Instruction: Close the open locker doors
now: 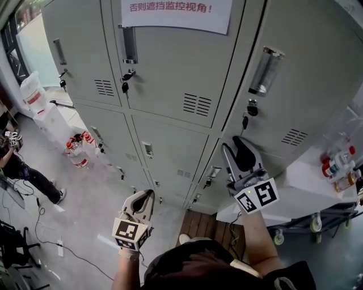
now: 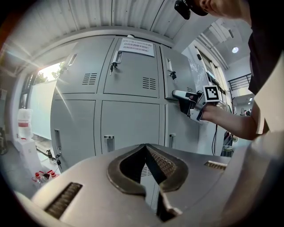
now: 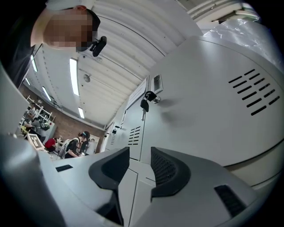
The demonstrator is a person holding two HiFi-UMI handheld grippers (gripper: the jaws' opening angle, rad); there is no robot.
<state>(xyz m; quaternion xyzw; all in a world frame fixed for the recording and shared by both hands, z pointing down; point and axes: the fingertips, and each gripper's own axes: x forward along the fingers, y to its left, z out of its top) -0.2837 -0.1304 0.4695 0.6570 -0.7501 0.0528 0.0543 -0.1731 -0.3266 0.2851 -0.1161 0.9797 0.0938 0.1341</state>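
Note:
A bank of grey lockers [image 1: 170, 73] fills the head view. The upper right door [image 1: 306, 68] stands swung out from the row, with a handle [image 1: 265, 71] and a key [image 1: 249, 110] in its lock. My right gripper [image 1: 233, 144] is open, its tips at that door's lower left corner with nothing between them. In the right gripper view my right gripper [image 3: 140, 153] has the door [image 3: 213, 102] close on its right. My left gripper [image 1: 146, 195] hangs lower, shut and empty, facing the lower lockers [image 2: 128, 119]. The left gripper view also shows my right gripper [image 2: 177, 94] against the swung door [image 2: 177, 75].
A paper notice with red print [image 1: 176, 11] hangs on the top middle door. A white cart [image 1: 317, 181] with bottles stands at the right. Bottles [image 1: 79, 150] and white containers [image 1: 34, 93] sit by the lockers at left, where a person [image 1: 17, 167] stands among floor cables.

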